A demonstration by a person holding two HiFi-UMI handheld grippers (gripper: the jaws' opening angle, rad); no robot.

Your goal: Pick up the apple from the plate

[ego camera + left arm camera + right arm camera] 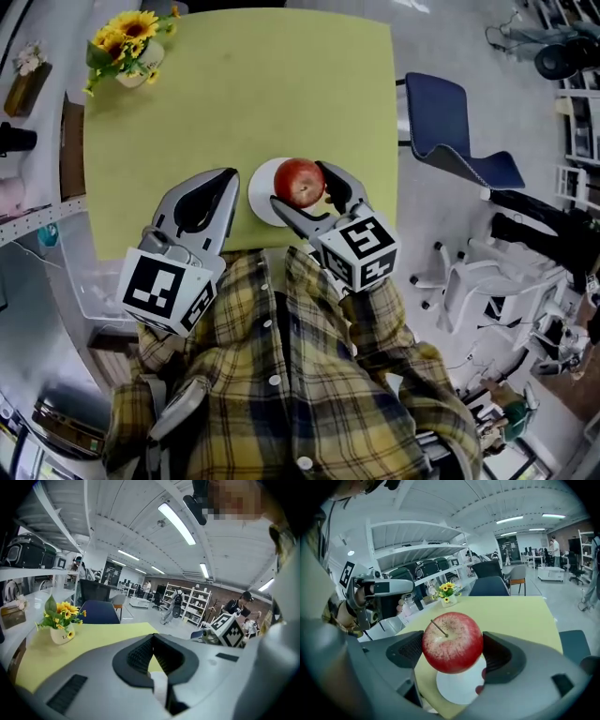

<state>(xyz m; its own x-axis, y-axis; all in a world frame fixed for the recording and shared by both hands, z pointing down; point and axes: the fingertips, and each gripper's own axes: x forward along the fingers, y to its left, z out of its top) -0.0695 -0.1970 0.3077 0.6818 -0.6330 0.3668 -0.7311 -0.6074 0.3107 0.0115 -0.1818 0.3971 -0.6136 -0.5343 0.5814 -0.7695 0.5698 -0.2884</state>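
Observation:
A red apple point(299, 182) point(452, 641) sits between the two dark pads of my right gripper point(300, 185) point(453, 649), which is shut on it. In the right gripper view the apple hangs a little above the small white plate point(459, 689), apart from it. The plate point(260, 194) lies near the front edge of the yellow-green table point(234, 94). My left gripper point(226, 180) point(152, 638) hovers just left of the plate with its jaws together and nothing in them.
A white pot of yellow flowers point(131, 47) point(61, 625) stands at the table's far left corner. A blue chair point(450, 131) is at the table's right side. Shelves with equipment point(417, 569) line the left. The person's plaid shirt point(300, 375) fills the foreground.

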